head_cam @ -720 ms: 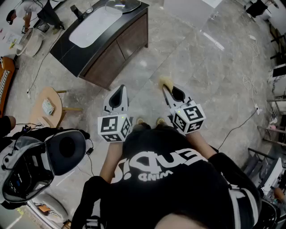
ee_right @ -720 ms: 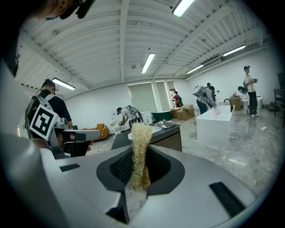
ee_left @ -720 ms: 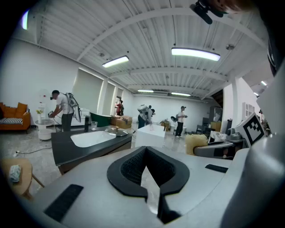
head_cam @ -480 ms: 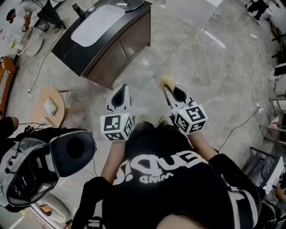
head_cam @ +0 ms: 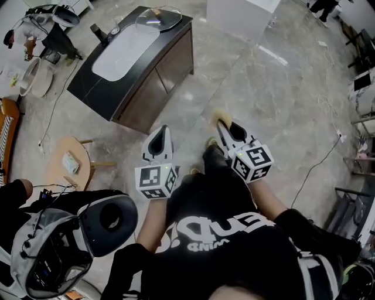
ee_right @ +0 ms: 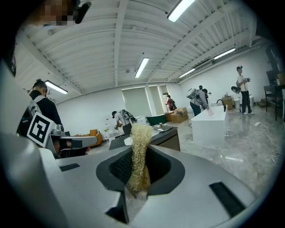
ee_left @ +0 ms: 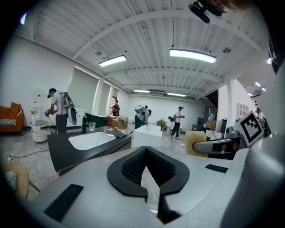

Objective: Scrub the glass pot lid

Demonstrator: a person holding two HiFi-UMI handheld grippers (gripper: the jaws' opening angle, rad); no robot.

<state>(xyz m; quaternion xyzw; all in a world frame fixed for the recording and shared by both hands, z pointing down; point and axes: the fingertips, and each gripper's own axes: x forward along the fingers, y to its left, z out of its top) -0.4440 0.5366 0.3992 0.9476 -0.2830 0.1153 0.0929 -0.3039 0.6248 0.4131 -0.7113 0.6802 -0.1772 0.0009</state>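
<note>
The glass pot lid [head_cam: 158, 18] lies on the far end of a dark counter [head_cam: 96, 82] beside a white sink basin [head_cam: 120, 42], well ahead of both grippers. In the left gripper view the lid [ee_left: 116, 132] shows small behind the basin. My left gripper [head_cam: 160, 130] is shut and empty, its jaw tips together [ee_left: 144, 150]. My right gripper [head_cam: 219, 122] is shut on a yellow fibrous scrubber [ee_right: 140, 133], which sticks out past the jaws [head_cam: 217, 114]. Both grippers are held side by side over the floor, pointing toward the counter.
A white block [head_cam: 240, 12] stands right of the counter. A round wooden stool [head_cam: 67, 163] is at the left, and a person with a backpack [head_cam: 64, 246] is close at the lower left. Cables [head_cam: 325, 158] run over the floor at the right. Other people work far back.
The person has stepped forward, one leg now out in front. The counter and lid show fuller and a little nearer. Both grippers keep their pose and their hold.
</note>
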